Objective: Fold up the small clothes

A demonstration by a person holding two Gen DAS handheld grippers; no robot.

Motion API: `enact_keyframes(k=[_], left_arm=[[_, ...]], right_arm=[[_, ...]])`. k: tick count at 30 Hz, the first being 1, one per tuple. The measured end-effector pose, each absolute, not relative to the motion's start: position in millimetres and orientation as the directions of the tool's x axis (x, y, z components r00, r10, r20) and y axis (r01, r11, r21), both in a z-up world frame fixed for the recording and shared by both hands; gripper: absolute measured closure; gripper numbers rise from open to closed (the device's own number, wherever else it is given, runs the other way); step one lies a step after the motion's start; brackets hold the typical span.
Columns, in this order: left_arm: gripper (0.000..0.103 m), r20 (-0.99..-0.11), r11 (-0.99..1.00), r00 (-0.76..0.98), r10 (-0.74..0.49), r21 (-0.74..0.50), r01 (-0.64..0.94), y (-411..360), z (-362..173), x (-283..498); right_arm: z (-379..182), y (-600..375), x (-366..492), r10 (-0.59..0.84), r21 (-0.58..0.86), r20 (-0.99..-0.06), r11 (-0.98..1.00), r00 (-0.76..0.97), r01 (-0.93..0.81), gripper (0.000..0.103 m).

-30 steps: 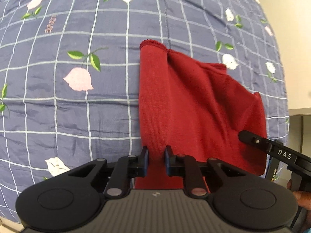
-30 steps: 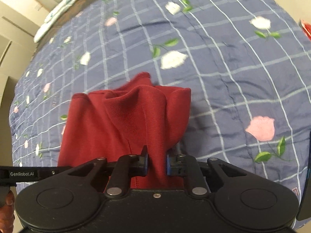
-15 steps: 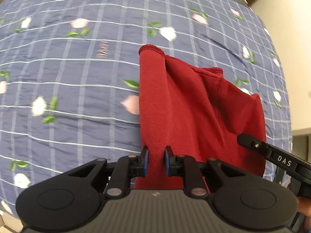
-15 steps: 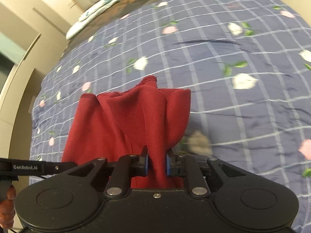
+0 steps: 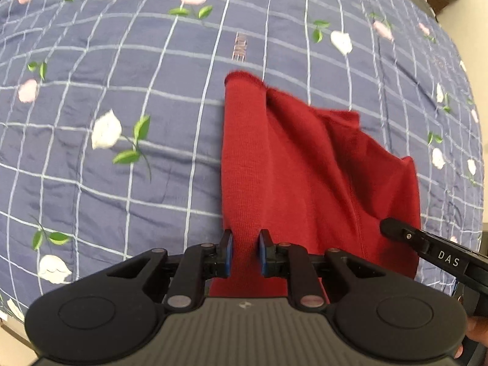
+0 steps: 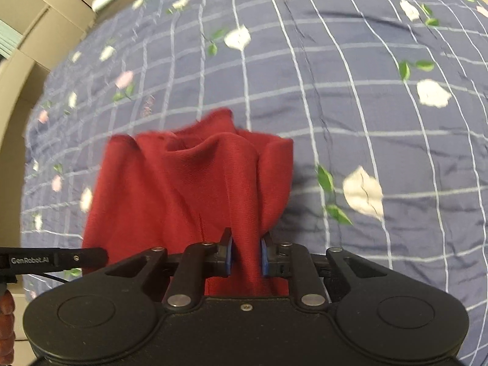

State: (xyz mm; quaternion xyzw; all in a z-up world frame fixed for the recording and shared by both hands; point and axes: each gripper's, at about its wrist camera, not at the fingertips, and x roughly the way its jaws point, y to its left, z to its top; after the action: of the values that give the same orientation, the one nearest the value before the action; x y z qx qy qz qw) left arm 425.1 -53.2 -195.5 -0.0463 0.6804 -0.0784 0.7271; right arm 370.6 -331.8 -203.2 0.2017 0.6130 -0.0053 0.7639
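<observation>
A small red knit garment hangs in the air above the bed, held up by both grippers. My left gripper is shut on one top corner, with a straight fold of cloth dropping from between its blue pads. The other gripper's finger pokes in at the lower right of that view. In the right wrist view the same red garment sags in loose folds, and my right gripper is shut on its other top corner. The left gripper's finger shows at the left edge there.
Below lies a blue bedspread with a white grid and pink and white flowers. Beige cabinet panels stand beyond the bed at the upper left. A person's hand shows at the lower left edge.
Both grippers have carried the hanging garment over the bedspread; the flower pattern beneath has shifted in both views. The grips on the two corners are unchanged.
</observation>
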Motion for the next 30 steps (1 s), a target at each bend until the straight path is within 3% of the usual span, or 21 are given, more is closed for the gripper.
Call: enact_keyframes(k=[11,13,15,17,22,30], left_arm=[[0.074,-0.991,0.990,0.038,-0.128,-0.125,0.068,-49,-211,425],[0.067,-0.994,0.992,0.035,-0.108,-0.106,0.071,-50,-211,425],[0.050,-0.993,0.992,0.040,-0.110,-0.107,0.073,-50,-208,424],[0.040,-0.994,0.994,0.056,-0.093,-0.089,0.069,-51,-202,422],[0.023,-0.993,0.997,0.104,-0.053,-0.047,0.065,-53,-182,410],[0.004,-0.959,1.000,0.282,0.003,0.011,0.029,-63,-128,374]], right_arm=[[-214,-363,356,0.188,0.276,-0.949,0.882,0.253,0.382,0.069],[-211,-368,354,0.187,0.283,-0.946,0.874,0.265,0.395,0.059],[-206,-372,351,0.183,0.288,-0.942,0.871,0.281,0.398,0.051],[-200,-374,348,0.185,0.299,-0.935,0.870,0.302,0.392,0.045],[-176,-376,338,0.186,0.331,-0.906,0.871,0.380,0.363,0.022],[-118,-367,308,0.163,0.341,-0.833,0.904,0.528,0.258,0.005]])
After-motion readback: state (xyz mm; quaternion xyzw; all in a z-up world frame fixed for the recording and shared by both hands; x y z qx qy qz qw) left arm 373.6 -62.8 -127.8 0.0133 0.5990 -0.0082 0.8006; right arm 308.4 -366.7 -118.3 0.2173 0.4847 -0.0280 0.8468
